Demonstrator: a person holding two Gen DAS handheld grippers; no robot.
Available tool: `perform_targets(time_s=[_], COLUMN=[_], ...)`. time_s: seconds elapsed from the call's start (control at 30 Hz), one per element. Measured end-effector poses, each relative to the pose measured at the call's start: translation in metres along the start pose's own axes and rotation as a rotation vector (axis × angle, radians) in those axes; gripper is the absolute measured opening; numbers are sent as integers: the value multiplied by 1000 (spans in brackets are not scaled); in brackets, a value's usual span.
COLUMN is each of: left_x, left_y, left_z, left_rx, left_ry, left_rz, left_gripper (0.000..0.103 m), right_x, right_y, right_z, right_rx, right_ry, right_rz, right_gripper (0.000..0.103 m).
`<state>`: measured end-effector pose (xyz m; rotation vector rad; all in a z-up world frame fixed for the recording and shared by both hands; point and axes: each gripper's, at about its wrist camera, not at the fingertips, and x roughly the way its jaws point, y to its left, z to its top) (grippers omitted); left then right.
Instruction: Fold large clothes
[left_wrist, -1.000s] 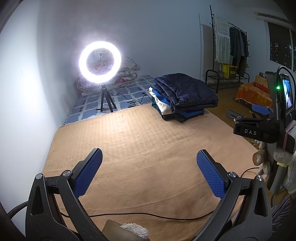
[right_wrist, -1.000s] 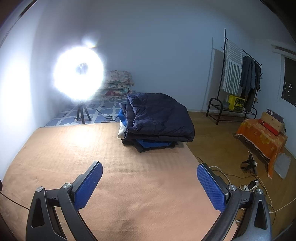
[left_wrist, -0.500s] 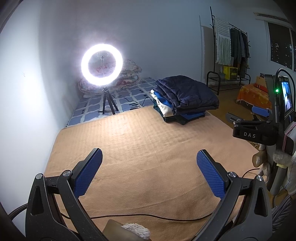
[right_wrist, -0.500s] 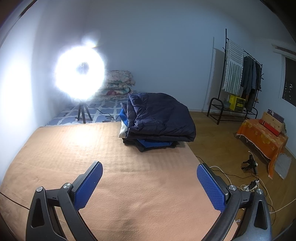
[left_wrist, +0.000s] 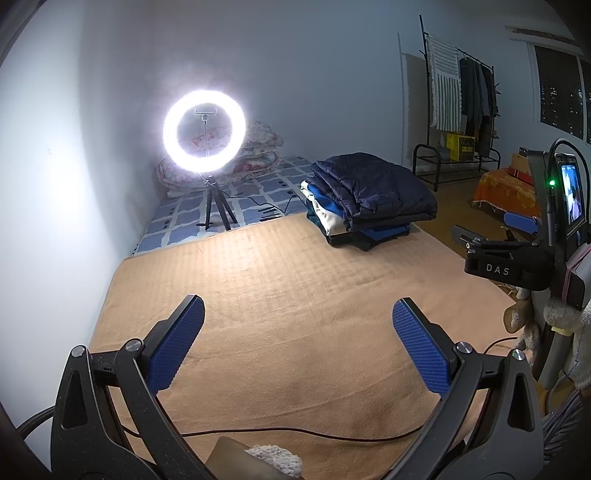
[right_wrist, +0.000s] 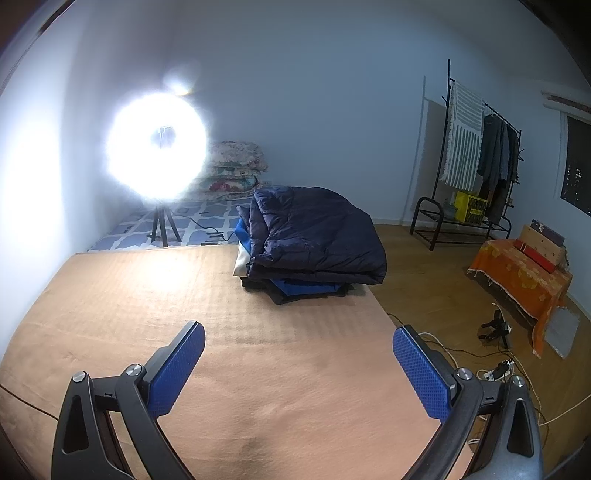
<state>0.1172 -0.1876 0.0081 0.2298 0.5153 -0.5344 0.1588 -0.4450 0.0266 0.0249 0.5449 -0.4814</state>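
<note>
Pulled back a little over the last second, with the stack of folded clothes (left_wrist: 369, 205) sitting smaller and farther ahead in the left wrist view than before; barely shifted on the right. Spread wide and holding nothing: left gripper (left_wrist: 297, 328), blue pads (left_wrist: 177, 347) well apart above the tan blanket (left_wrist: 295, 280). Likewise gaping and empty: right gripper (right_wrist: 298, 349), also seen side-on at the right edge of the left view. Straight ahead of both, well beyond the fingertips, the stack, navy quilted jacket (right_wrist: 314, 236) on top, squared at the blanket's far right corner, probably parked there to leave the middle free for spreading. Trailing beneath the left jaws, a thin cable (left_wrist: 295, 434). Farther off and left, a lit ring light (left_wrist: 204, 131) on a tripod. No unfolded garment in view; likely between items or finished.
</note>
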Motion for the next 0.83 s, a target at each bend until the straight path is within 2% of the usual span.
perform_targets(time_s=[0.57, 0.83], left_x=[-8, -10], left_y=[-3, -5], left_z=[-1, 0], left_rx=[-10, -3], left_ry=[-34, -71], left_rz=[8, 33], left_gripper=[103, 103], right_x=[0, 1], right_y=[-7, -8], right_z=[-1, -1], right_rx=[-3, -7], right_ry=[2, 3], right_rz=[-3, -3], right_gripper=[103, 103])
